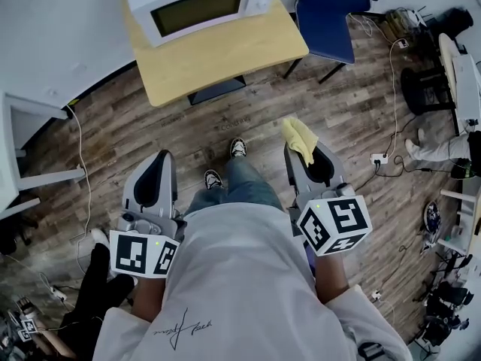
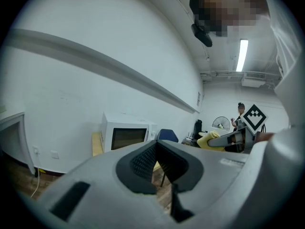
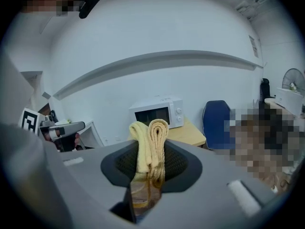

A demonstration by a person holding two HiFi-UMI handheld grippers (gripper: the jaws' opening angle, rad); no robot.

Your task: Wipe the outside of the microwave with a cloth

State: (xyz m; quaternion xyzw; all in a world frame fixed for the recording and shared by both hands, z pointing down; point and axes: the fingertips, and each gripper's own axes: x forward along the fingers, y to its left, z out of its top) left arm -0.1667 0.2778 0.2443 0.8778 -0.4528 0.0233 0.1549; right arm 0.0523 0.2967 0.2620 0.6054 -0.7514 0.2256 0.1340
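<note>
Right tongs [image 3: 151, 159] clamped on folded yellow cloth [image 3: 153, 135], carried ready for wiping. Left tongs [image 2: 156, 149] closed, seemingly empty, spare. White microwave [image 1: 199, 6] on light wooden bench [image 1: 225, 59] well ahead, untouched.

The head view's top edge cuts off the microwave [image 1: 197, 6] and the blue chair [image 1: 328, 10]. The lower end of the cloth [image 3: 152, 132] vanishes into shadow between the clamped jaws of the right hand-held gripper [image 3: 151, 163]. The body of the left hand-held gripper [image 2: 156, 163] hides most of the surface [image 2: 97, 144] in its own view.
</note>
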